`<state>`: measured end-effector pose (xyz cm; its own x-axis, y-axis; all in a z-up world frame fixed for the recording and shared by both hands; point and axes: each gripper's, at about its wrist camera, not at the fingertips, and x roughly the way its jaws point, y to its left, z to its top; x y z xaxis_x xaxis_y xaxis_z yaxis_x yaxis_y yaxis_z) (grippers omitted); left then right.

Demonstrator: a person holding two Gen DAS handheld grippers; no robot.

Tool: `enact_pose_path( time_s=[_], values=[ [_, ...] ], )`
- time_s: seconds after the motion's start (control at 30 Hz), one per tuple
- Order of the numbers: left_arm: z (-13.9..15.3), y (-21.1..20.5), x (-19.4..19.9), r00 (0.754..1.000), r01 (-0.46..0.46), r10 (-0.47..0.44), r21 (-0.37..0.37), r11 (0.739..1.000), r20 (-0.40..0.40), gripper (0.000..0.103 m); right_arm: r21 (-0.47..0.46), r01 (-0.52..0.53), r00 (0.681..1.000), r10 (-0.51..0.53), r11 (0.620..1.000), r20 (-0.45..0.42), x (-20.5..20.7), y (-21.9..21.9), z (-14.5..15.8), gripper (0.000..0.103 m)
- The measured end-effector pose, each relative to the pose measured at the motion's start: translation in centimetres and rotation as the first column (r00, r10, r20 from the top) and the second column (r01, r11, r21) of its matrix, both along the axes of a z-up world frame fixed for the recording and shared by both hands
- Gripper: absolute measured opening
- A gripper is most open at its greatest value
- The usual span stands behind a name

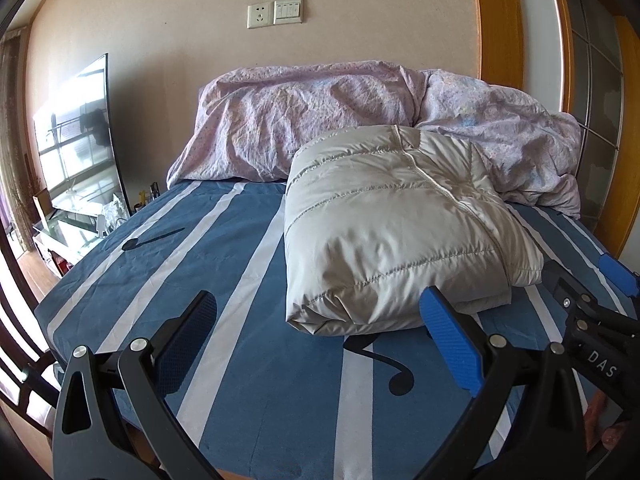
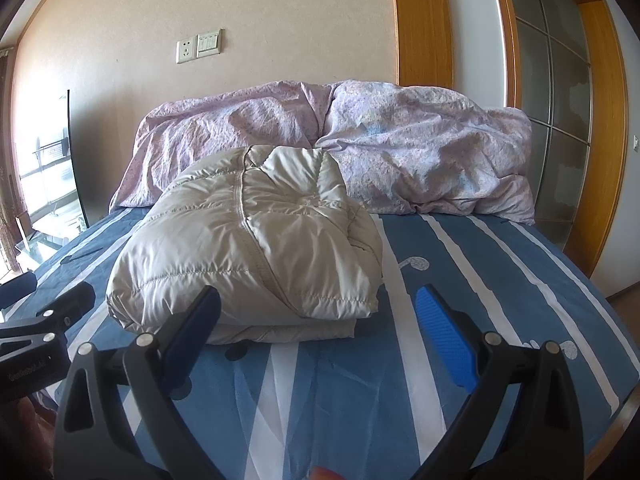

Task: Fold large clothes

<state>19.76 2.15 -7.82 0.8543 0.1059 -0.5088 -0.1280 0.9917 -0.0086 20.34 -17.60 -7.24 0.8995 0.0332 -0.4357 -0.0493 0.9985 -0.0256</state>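
Left wrist view: one grey padded jacket (image 1: 396,232) is seen folded into a compact bundle on the striped bed (image 1: 248,360), just before one crumpled quilt (image 1: 320,120); folding is judged done (perhaps tidying left). Two tongs are counted, left gripper (image 1: 320,344) and right gripper (image 2: 320,340), both spread wide, nothing held

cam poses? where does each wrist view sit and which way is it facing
Left wrist: on the left hand-held gripper, open, low over the bed's near edge, facing the folded jacket and wall; right hand-held gripper intrudes at right.
Right wrist: on the right hand-held gripper, open, same heading; left one at left.
Shared: jacket, duvet, striped sheet, wall socket.
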Motion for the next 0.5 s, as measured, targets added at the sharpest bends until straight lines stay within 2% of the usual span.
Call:
enact_pose_path(
  time_s=[0.27,0.5],
  values=[
    [-0.38,-0.04,0.08,1.0,0.007,-0.007,-0.021,1.0,-0.019,0.102,0.006,0.007,1.0,-0.007,1.0,-0.004,0.09,-0.35,0.01,0.098],
    [-0.37,-0.43,0.01,1.0,0.008,-0.008,-0.001,1.0,-0.017,0.102,0.004,0.007,1.0,-0.007,1.0,-0.005,0.13,-0.36,-0.01,0.098]
  ],
)
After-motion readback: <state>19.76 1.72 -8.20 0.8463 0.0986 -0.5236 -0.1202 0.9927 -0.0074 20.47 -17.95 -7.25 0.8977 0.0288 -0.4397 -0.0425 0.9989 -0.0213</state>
